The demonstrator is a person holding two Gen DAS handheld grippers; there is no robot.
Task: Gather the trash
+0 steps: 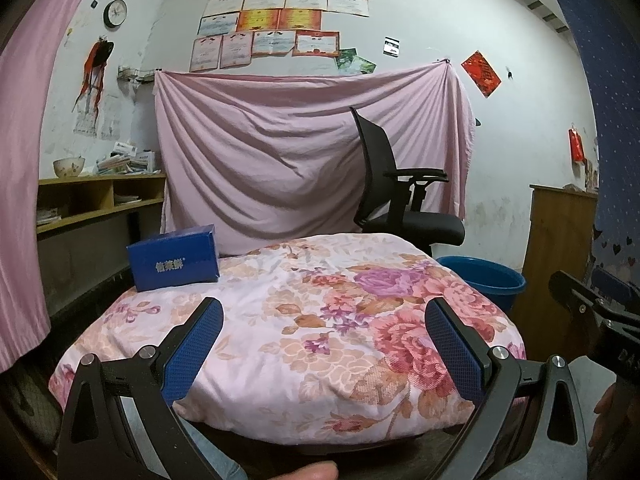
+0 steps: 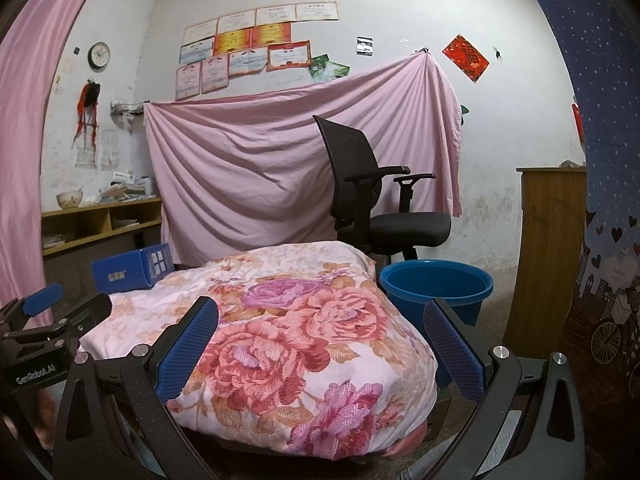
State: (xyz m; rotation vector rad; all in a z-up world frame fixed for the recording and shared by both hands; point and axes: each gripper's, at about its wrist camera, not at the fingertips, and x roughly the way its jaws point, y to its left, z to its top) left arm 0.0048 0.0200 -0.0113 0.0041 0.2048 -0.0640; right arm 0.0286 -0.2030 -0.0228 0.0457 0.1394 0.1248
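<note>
A blue cardboard box (image 1: 174,258) with white lettering stands on the far left corner of a surface covered by a floral quilt (image 1: 288,320); the right wrist view shows the same box (image 2: 130,270) at the left. A blue plastic bucket (image 2: 436,286) sits on the floor right of the quilt, its rim (image 1: 486,276) visible past the quilt edge. My left gripper (image 1: 324,312) is open over the near part of the quilt, nothing between its blue pads. My right gripper (image 2: 320,312) is also open and empty, hovering near the quilt's right side. The left gripper (image 2: 60,312) shows at the left edge.
A black office chair (image 2: 376,200) stands behind the quilt, before a pink sheet (image 1: 304,152) hung on the wall. A wooden shelf (image 1: 96,200) with a bowl and papers is at left. A wooden cabinet (image 2: 548,248) stands at right, beside a patterned blue curtain (image 2: 600,160).
</note>
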